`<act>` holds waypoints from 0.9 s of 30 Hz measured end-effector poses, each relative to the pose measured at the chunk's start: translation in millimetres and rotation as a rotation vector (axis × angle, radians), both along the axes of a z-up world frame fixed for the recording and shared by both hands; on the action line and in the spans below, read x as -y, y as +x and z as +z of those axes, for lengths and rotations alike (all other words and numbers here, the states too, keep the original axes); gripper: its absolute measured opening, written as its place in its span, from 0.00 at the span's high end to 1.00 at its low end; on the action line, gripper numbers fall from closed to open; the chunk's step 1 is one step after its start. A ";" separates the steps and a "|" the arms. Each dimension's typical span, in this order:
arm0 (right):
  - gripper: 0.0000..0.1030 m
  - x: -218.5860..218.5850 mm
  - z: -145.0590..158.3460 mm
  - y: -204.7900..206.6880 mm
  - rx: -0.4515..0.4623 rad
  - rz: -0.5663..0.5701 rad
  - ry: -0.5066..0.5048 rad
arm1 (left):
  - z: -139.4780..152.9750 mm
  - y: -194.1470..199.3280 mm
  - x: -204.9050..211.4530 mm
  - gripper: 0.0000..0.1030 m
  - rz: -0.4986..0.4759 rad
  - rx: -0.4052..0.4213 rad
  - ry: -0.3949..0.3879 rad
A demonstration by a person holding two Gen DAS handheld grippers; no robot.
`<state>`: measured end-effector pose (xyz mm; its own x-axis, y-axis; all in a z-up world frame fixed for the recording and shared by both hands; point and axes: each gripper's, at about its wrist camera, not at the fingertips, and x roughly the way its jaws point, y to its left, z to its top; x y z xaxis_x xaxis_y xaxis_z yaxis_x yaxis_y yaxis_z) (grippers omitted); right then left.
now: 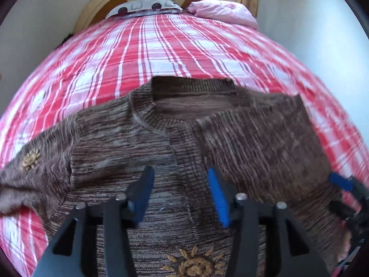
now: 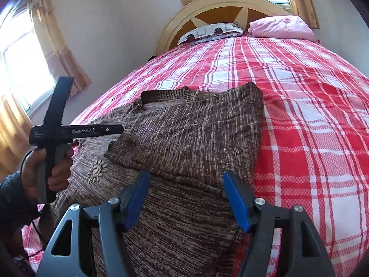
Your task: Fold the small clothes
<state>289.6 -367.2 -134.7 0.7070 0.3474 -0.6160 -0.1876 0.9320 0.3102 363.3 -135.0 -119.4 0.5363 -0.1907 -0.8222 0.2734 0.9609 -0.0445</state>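
Both the left gripper and right gripper are held wide over the sweater; the folded-over sleeve is shown clearly only ahead of the right one.

Open bedspread on three sides of the sweater, clutter only at the headboard.

The brown sweater lies on the near part of the plaid bedspread; to its right and beyond its collar the cover lies flat and bare, wide enough for a gripper to pass. At the far end a patterned pillow and a pink pillow sit against the headboard. On the left, the left gripper, jaws parted, hangs over the sweater's shoulder and crowds that side.
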 end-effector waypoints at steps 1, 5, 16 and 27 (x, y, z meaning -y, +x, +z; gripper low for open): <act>0.35 0.0 0.6 0.8 0.003 0.002 -0.002 | -2.6 -0.2 1.5 0.49 -0.001 -0.013 0.006; 0.35 3.3 3.4 -4.1 0.029 -0.002 0.013 | -10.4 -7.1 -1.4 0.55 0.004 -0.037 0.012; 0.32 -0.8 3.1 0.0 -0.013 -0.018 -0.032 | -8.4 -19.4 -5.4 0.91 -0.017 0.001 0.041; 0.32 -0.1 8.4 -9.8 0.047 0.037 0.020 | -10.7 -29.2 -5.9 0.89 -0.007 0.034 0.073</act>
<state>279.8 -367.1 -126.3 0.7218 0.3856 -0.5747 -0.2363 0.9178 0.3191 334.1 -129.0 -130.2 0.5628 -0.1344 -0.8156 0.2801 0.9593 0.0352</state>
